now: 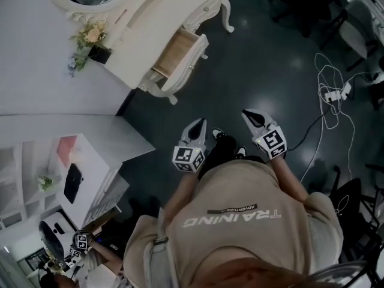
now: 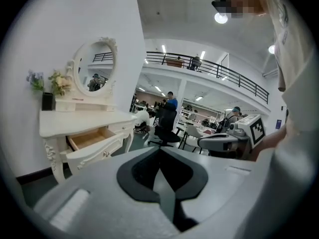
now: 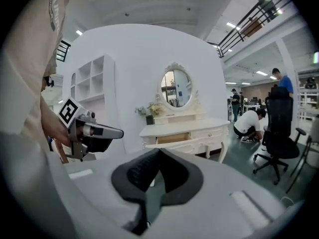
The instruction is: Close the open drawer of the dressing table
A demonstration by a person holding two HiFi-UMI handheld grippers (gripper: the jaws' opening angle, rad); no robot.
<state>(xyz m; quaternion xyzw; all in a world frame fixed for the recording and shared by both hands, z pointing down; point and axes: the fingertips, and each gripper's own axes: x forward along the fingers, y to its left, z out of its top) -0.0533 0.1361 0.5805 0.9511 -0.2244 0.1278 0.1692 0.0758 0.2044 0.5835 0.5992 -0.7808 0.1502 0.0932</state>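
Drawer (image 1: 180,56) stands pulled out from the cream bench (image 1: 153,14), well apart from us, and we hold left gripper (image 1: 200,123) and right gripper (image 1: 249,115) empty with jaws together, so we judge an off-centre push could skew and jam it.

Dressing table (image 1: 150,23) on floor (image 1: 270,71); flowers (image 1: 90,36) atop.

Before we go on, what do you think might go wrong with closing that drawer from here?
1. The open drawer is well away from the shut left gripper and right gripper. On the walk over, a foot might catch the loose cable on the floor.
2. An off-centre push on its curved front may skew it.
3. A hard shove could rock the flower pot on the dressing table.
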